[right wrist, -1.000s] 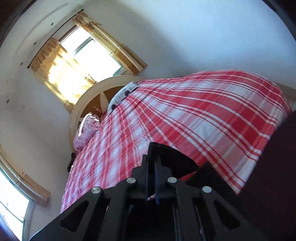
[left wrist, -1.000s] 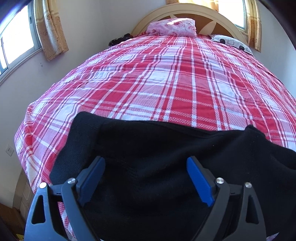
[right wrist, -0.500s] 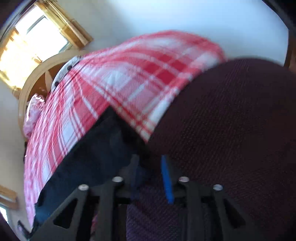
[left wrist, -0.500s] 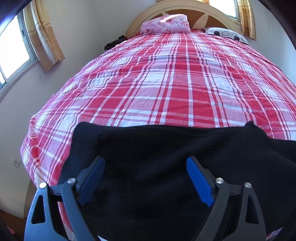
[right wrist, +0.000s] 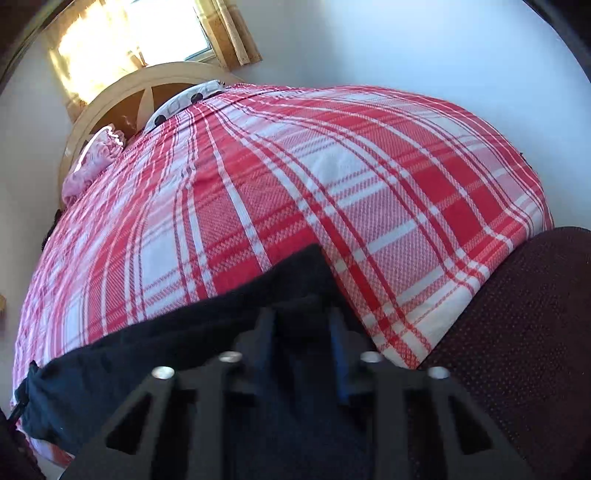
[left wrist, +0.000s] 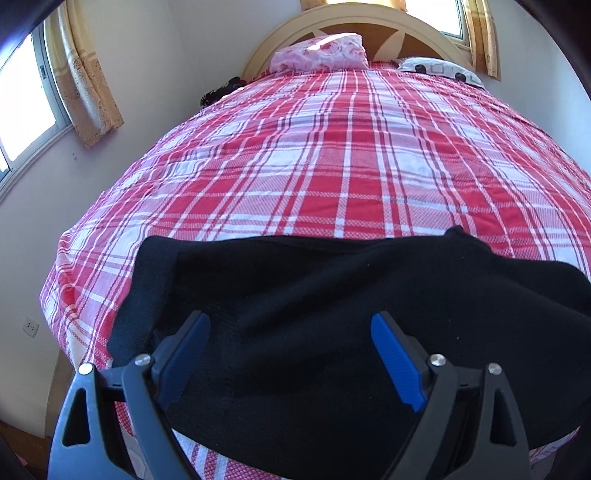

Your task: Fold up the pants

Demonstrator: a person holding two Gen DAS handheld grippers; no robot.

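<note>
A: Status, pants?

B: Black pants (left wrist: 314,332) lie flat across the near end of the bed, on the red/white plaid bedspread (left wrist: 351,166). Far edge runs approx. straight, side to side. One corner (right wrist: 310,254) points up the bed in my right view.

A: Left gripper?

B: My left gripper (left wrist: 290,354) is over the pants, jaws wide apart, blue pads (left wrist: 395,358) clear of the fabric on both sides. Nothing clamped.

A: Right gripper?

B: My right gripper (right wrist: 301,336) is at that corner, jaws closing, narrow gap left. Dark fabric sits between the fingers. Can't tell if the pads press on it yet; too dark, slightly blurred.

A: Surroundings?

B: A dark maroon dotted fabric (right wrist: 517,332) lies just beside the pants, at the bed's right edge. Headboard (left wrist: 354,18) at the far end w/ pink pillow (left wrist: 321,51) and a white patterned one (left wrist: 439,70). Curtained windows left and behind.
</note>
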